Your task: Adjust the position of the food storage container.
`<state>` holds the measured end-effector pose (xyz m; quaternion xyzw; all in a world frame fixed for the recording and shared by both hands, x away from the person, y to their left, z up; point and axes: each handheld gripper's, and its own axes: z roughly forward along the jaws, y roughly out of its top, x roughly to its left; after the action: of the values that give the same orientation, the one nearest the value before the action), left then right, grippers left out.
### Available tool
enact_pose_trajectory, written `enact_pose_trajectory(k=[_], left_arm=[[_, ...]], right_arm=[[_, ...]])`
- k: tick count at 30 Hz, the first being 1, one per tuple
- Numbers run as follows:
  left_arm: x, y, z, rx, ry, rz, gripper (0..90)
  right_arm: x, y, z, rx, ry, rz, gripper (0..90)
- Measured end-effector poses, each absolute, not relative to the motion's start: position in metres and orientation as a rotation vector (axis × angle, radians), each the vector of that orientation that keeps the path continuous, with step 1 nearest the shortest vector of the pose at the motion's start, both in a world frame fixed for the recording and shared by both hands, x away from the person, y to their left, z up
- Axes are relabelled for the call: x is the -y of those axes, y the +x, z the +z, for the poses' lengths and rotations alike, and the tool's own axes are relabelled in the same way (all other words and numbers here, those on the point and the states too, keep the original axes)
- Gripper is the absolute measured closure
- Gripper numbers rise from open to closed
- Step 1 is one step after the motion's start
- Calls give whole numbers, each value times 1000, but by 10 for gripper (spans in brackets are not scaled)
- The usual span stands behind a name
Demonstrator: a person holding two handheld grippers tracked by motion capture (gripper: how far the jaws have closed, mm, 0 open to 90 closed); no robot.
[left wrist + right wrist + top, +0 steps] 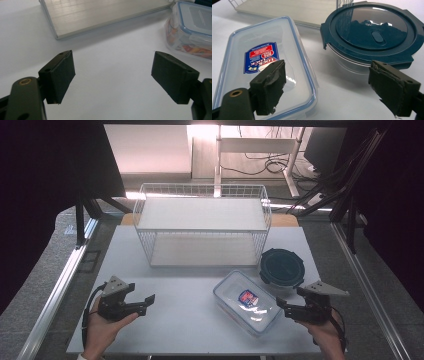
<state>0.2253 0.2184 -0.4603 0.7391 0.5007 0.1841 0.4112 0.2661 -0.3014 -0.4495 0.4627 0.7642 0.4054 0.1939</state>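
A clear rectangular food box [247,302] with a blue-edged lid and a red and blue label lies on the white table [185,320], right of centre. Behind it to the right stands a round glass container with a dark teal lid [282,267]. My right gripper [281,306] is open, low over the table just right of the box [265,67], with the round container [372,32] ahead of its right jaw. My left gripper [145,304] is open over bare table at the front left; the box [192,27] lies ahead to its right.
A white wire rack [202,222] with two shelves stands at the back middle of the table; its lower shelf board [100,15] is ahead of the left gripper. The table's front edge lies just under both hands. Black frame legs and cables stand behind the table.
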Motion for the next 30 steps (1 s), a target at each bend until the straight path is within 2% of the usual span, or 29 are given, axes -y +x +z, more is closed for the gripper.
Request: enact_pose_trajectory(k=[30], left_arm=[[-215,226,-458,-1288,1908,426,189]], right_arm=[[300,271,-438,-2157,1329,1145,303]])
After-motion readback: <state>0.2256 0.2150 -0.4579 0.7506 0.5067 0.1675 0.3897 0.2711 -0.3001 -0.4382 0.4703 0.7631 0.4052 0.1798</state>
